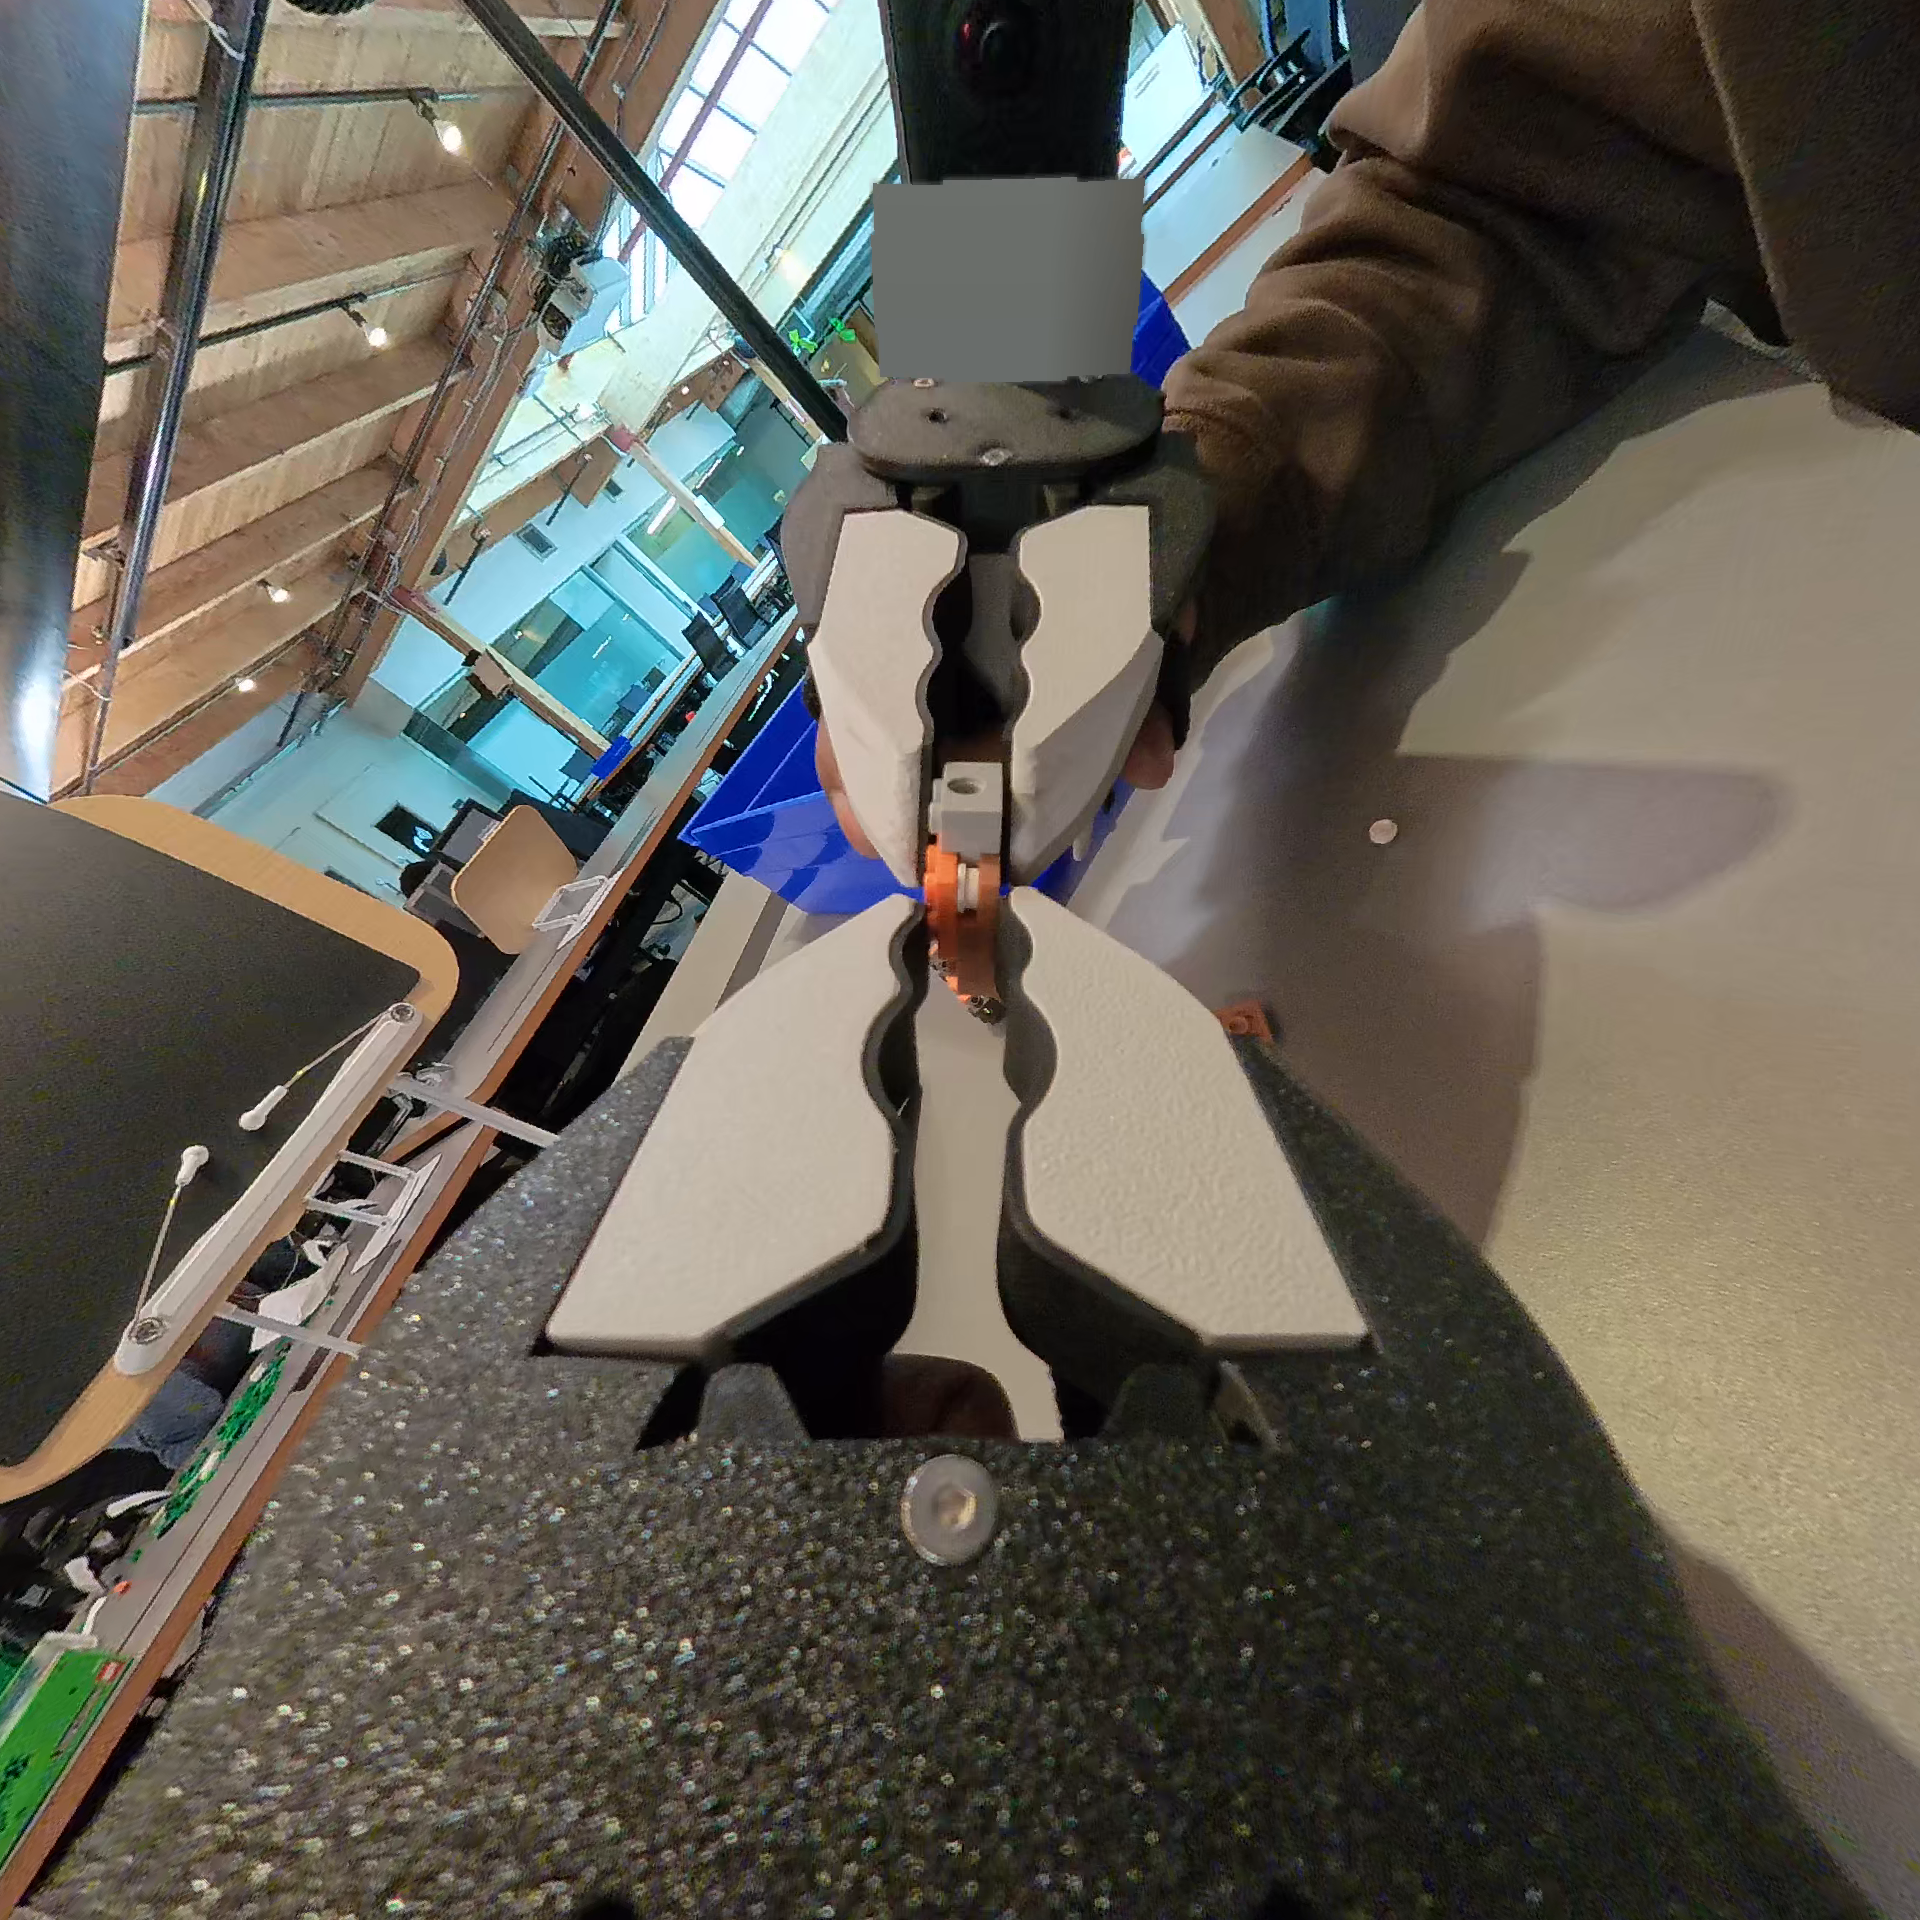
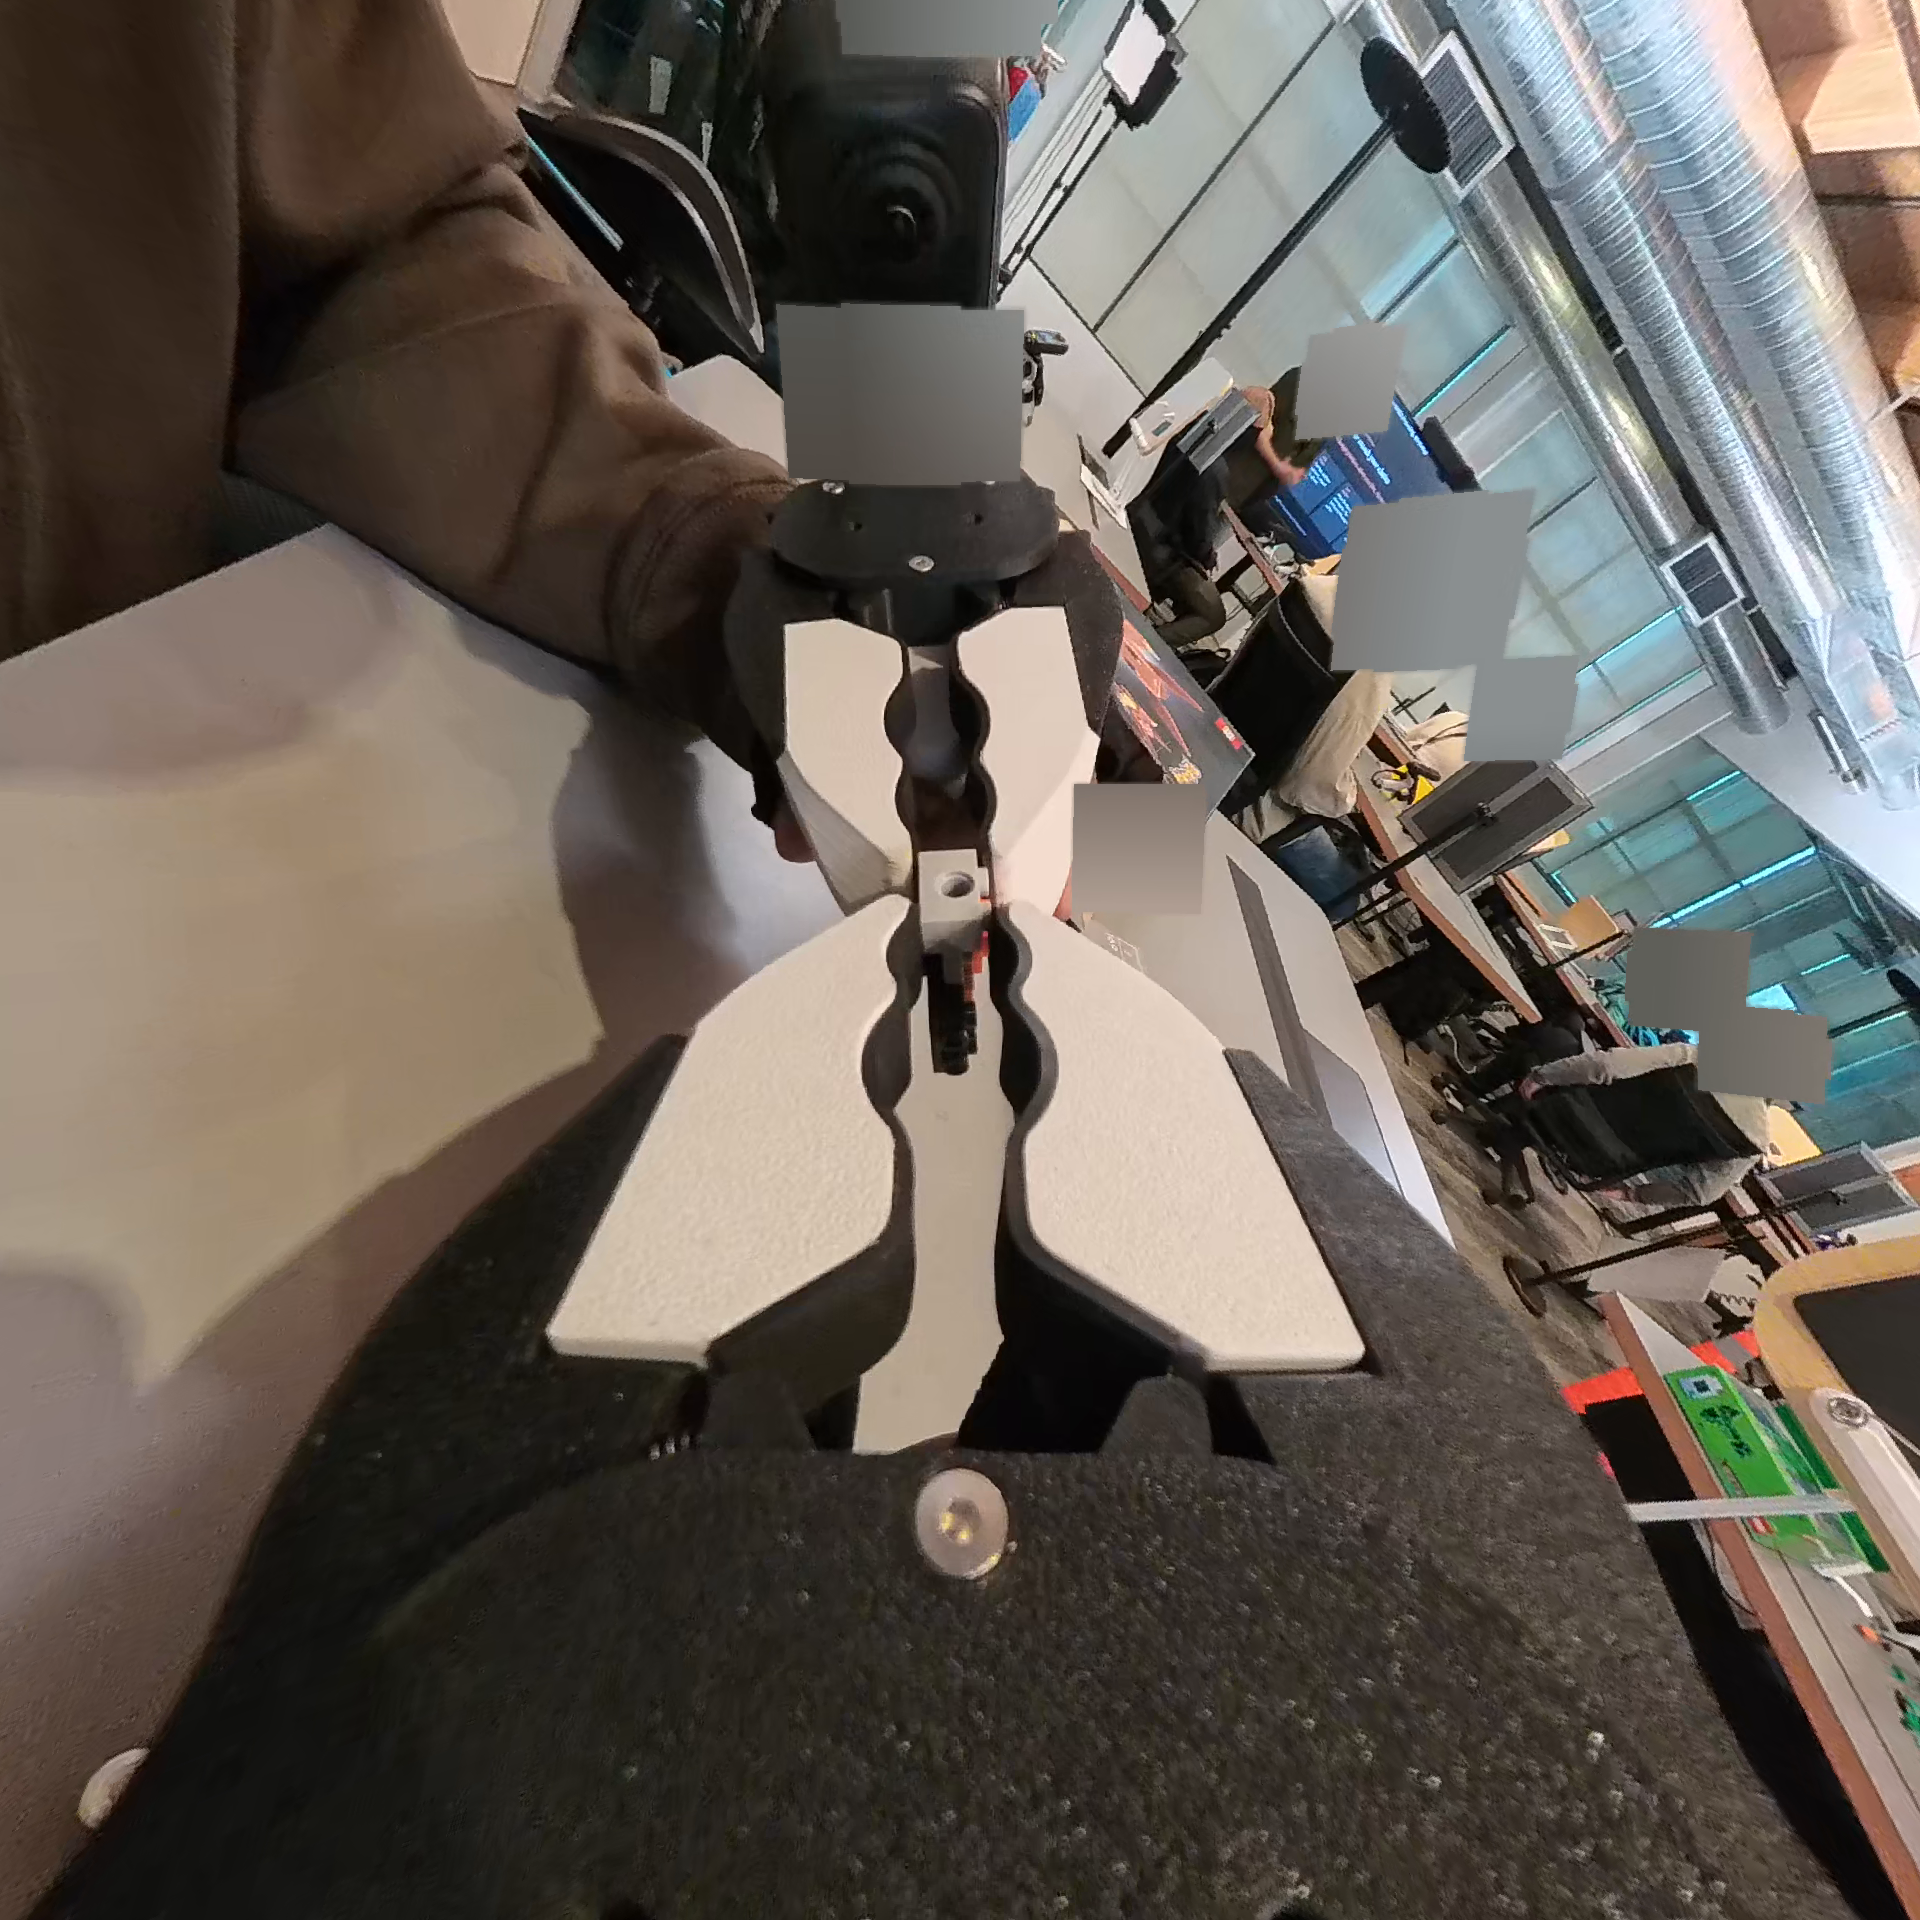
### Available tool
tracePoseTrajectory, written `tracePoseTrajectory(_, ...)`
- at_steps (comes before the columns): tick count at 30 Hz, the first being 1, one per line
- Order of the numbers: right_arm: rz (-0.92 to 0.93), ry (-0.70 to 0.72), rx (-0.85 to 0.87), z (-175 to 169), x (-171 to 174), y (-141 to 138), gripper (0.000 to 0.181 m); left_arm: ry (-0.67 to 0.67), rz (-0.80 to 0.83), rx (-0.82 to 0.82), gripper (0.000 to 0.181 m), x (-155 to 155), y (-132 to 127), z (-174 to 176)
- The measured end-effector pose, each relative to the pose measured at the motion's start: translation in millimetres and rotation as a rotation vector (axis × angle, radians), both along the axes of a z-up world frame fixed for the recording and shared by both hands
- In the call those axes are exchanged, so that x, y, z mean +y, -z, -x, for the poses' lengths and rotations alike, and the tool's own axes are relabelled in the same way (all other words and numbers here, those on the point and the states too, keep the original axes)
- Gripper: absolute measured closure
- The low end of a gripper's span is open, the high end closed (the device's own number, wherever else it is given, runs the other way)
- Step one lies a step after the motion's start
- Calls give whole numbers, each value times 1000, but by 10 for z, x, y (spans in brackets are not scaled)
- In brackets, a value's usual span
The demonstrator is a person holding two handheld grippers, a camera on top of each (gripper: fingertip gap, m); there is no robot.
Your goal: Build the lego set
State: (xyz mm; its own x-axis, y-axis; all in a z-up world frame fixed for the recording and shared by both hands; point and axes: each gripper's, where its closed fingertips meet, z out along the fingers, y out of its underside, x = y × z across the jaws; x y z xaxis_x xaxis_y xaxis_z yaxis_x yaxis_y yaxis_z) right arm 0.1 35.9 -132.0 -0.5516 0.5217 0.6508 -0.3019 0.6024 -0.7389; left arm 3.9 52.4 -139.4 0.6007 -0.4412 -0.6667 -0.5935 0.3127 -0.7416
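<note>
Above the table (image 1: 1662, 1039), clear of its surface, my two grippers meet tip to tip with the lego assembly (image 1: 964, 883) bridged between them.

Left gripper (image 1: 961, 920): jaws narrow, pinching the assembly at its orange curved piece (image 1: 948, 904). A white pin sits in that piece. A dark bit trails back between my fingers.

Right gripper (image 2: 951, 925): jaws narrow too, closed on the other end. The right wrist view shows a black-and-red part (image 2: 951, 1023) sitting in the slot between my fingers. The grey brick (image 2: 951, 891) with a round hole is right at the tips. From the left wrist view, that grey brick sits between the right gripper's fingertips, touching the orange piece below it. I can't tell exactly where one gripper's hold ends and the other's starts; the tips nearly touch.

Both grippers are roughly in line, facing each other. A brown sleeve (image 1: 1455, 312) runs in behind the right gripper, resting over the table's edge.

On the table:
- A small round pale piece (image 1: 1382, 829) lies loose, well apart from the grippers, on the right in the left wrist view.
- A small orange piece (image 1: 1247, 1023) is just beside my left gripper's body.
- A blue bin (image 1: 769, 831) sits behind the tips, at the table's far edge.
</note>
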Motion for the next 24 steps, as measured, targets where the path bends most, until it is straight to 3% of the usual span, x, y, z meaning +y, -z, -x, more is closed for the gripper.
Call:
tracePoseTrajectory(16, 15, 59, 2, 69, 59, -2, 168, -5, 100, -106, 169, 57, 30, 52)
tracePoseTrajectory(24, 253, 10, 1, 44, 101, -182, 169, -2, 67, -226, 158, 67, -109, 106)
